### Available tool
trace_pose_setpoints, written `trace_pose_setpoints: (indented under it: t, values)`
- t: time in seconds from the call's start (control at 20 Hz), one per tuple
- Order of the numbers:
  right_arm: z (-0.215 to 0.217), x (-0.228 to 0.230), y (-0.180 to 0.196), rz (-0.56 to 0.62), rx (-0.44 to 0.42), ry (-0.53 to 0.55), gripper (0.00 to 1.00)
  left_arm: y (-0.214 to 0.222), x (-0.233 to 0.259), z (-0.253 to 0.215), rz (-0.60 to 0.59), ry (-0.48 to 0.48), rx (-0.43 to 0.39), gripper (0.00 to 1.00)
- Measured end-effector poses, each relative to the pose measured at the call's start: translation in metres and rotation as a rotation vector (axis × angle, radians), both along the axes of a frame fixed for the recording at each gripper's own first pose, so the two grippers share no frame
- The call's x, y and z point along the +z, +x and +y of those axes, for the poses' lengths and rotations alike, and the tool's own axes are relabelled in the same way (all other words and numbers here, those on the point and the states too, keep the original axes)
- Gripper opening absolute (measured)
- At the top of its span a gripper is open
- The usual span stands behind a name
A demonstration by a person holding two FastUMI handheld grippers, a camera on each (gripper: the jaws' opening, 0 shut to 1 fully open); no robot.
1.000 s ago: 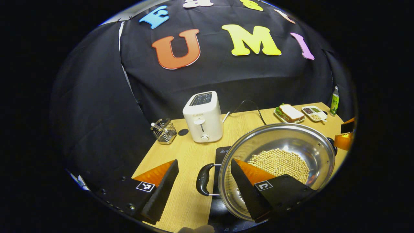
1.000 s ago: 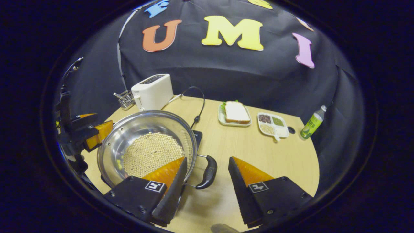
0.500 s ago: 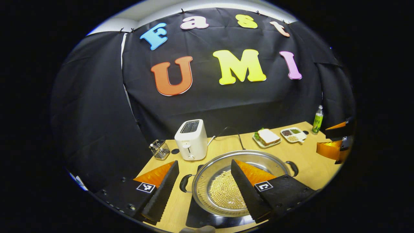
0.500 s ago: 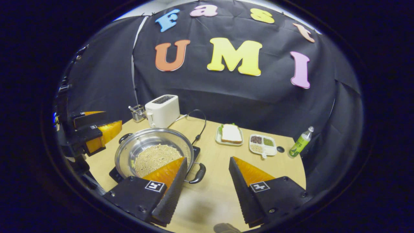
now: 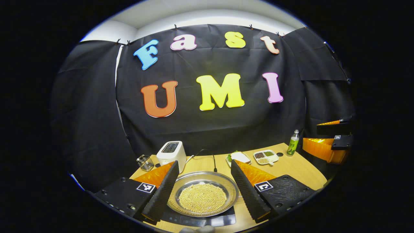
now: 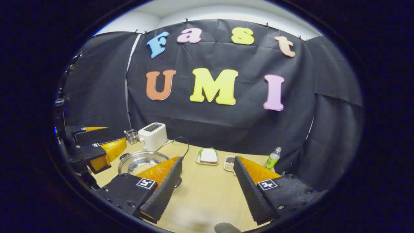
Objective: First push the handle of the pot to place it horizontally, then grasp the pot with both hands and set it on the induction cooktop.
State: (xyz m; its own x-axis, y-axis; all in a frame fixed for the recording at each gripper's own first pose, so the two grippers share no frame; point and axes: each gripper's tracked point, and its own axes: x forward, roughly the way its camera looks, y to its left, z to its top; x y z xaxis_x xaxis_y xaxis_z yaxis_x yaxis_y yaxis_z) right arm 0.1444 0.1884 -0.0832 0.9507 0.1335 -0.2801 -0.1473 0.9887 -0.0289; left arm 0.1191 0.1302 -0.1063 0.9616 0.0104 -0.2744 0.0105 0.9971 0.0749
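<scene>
Left claw: your left claw (image 5: 203,194) is spread wide with nothing between its fingers; it hangs above the pot, well clear of it. In the right gripper view you see it at the far left (image 6: 97,149), also open.
Right claw: your right claw (image 6: 207,191) is likewise wide open and holds nothing, with bare counter between its fingers. In the left gripper view it sits at the right edge (image 5: 330,142), off past the counter's end.
Pot: the steel pot (image 5: 203,197) rests on the induction cooktop (image 5: 207,221), with the dark glass showing beneath its near rim. It has a layer of pale beans in it. In the right gripper view the pot (image 6: 142,161) lies partly behind your right claw's left finger, and one dark handle (image 6: 124,156) shows on its far left side.
Counter: the wooden counter (image 6: 207,194) carries a white toaster (image 5: 171,152) behind the pot, with its black cord running toward the cooktop.
Other items: a wire basket (image 5: 145,162) sits just left of the toaster; a plate with a sandwich (image 6: 208,156), a divided dish (image 5: 266,156) and a green bottle (image 6: 272,158) stand toward the right.
</scene>
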Motion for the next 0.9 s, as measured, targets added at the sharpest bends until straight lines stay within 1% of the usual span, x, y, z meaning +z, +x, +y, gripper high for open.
trace_pose_setpoints:
  t: [0.1, 0.25, 0.4, 0.6, 0.65, 0.7, 0.75, 0.8, 0.9]
  values:
    - [-0.024, 0.009, -0.012, -0.014, -0.019, 0.021, 1.00, -0.010, 0.016, -0.018, -0.020, -0.003, -0.004, 0.95]
    - [-0.064, 0.020, -0.028, -0.028, -0.051, 0.049, 1.00, -0.024, 0.044, -0.043, -0.062, -0.040, 0.011, 0.95]
    - [-0.104, 0.040, -0.047, -0.076, -0.086, 0.066, 1.00, -0.042, 0.073, -0.069, -0.110, -0.051, 0.010, 0.95]
    - [-0.154, 0.055, -0.082, -0.116, -0.131, 0.084, 1.00, -0.068, 0.092, -0.105, -0.138, -0.057, -0.003, 0.95]
    - [-0.162, 0.062, -0.091, -0.127, -0.137, 0.094, 1.00, -0.073, 0.096, -0.109, -0.145, -0.058, 0.003, 0.90]
    - [-0.169, 0.067, -0.097, -0.140, -0.143, 0.100, 1.00, -0.079, 0.099, -0.113, -0.156, -0.060, 0.011, 0.95]
    - [-0.175, 0.067, -0.102, -0.148, -0.146, 0.102, 1.00, -0.085, 0.102, -0.117, -0.163, -0.062, 0.023, 0.90]
    - [-0.179, 0.070, -0.107, -0.155, -0.143, 0.109, 1.00, -0.091, 0.103, -0.122, -0.162, -0.063, 0.027, 0.95]
    - [-0.187, 0.069, -0.117, -0.157, -0.141, 0.116, 1.00, -0.102, 0.106, -0.129, -0.165, -0.056, 0.040, 0.95]
